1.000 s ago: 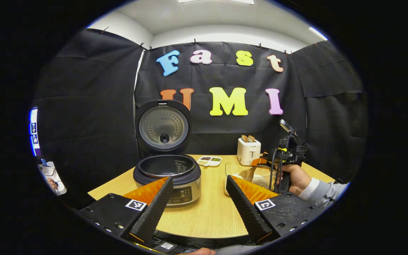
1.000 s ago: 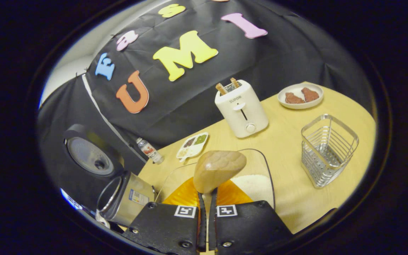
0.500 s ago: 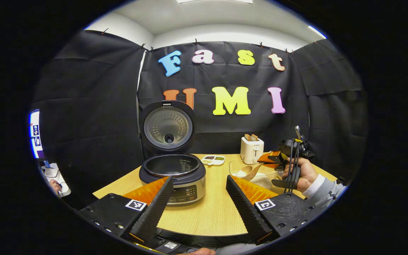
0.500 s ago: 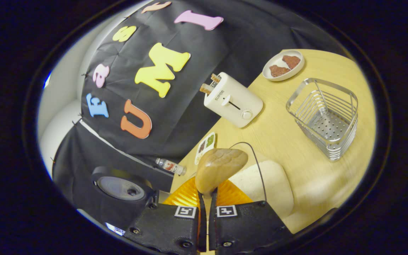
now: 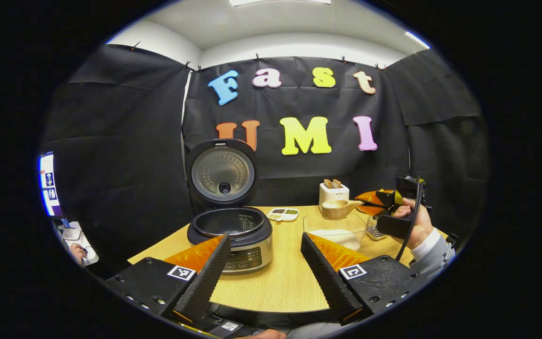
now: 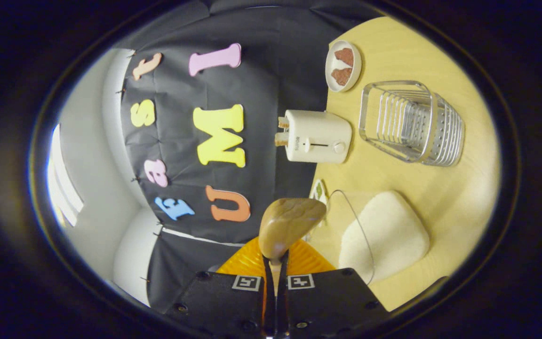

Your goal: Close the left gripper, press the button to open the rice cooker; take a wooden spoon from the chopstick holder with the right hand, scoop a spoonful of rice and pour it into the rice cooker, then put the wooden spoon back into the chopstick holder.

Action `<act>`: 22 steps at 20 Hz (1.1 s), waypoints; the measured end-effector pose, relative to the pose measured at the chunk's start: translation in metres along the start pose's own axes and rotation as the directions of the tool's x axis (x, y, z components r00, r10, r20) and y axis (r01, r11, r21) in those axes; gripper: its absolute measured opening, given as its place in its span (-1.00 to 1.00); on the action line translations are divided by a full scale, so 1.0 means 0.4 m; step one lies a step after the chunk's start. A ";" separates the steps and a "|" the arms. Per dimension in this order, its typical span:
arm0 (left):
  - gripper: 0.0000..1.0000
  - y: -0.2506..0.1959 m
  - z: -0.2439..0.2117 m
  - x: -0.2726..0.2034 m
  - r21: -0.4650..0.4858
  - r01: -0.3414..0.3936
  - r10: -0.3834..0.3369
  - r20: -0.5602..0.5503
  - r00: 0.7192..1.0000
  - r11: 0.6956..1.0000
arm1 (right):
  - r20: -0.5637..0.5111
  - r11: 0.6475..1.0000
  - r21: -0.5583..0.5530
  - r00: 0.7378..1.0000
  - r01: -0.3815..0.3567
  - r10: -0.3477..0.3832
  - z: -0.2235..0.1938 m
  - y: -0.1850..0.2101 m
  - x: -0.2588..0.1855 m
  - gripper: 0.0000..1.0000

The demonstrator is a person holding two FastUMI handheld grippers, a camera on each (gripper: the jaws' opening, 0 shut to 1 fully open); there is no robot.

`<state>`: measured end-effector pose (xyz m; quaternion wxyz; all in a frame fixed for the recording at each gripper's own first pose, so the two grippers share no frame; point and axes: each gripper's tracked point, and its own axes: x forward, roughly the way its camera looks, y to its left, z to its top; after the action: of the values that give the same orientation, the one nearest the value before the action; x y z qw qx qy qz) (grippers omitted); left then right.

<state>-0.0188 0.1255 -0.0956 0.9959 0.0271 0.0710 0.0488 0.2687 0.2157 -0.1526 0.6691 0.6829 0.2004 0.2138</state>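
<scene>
Wooden spoon [image 5: 338, 208] is now riding level above the glass bowl [image 5: 334, 228], bowl-end toward the rice cooker [image 5: 231, 233]; 1 s ago it was dipping down in the rice [image 6: 384, 235], so the scoop looks done & the carry is starting. Right gripper [image 6: 275, 282] is clamping the handle w/ both fingers. Left gripper [image 5: 264, 270] is hanging wide apart, holding nothing, near the cooker's front. Lid's standing upright; bare counter [image 5: 285, 278] btwn bowl & cooker is leaving room. Watch the pot rim.
</scene>
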 end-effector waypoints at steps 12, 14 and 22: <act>0.91 0.111 0.020 -0.061 -0.020 -0.066 0.066 0.019 0.998 0.998 | -0.132 0.990 -0.138 0.991 -0.022 0.004 -0.256 0.143 0.135 -0.86; 0.92 0.140 0.011 -0.072 -0.022 -0.086 0.086 0.016 0.996 0.996 | -0.150 0.985 -0.173 0.988 0.003 -0.029 -0.309 0.143 0.169 -0.86; 0.92 0.194 -0.008 -0.093 -0.048 -0.114 0.115 0.009 0.993 0.992 | -0.167 0.855 -0.518 0.981 -0.002 -0.099 -0.458 0.206 0.272 -0.85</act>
<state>-0.0633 0.1991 -0.0887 0.9922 0.0078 0.0624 0.1072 0.2551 0.4263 -0.0653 0.8107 0.4502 0.2151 0.3061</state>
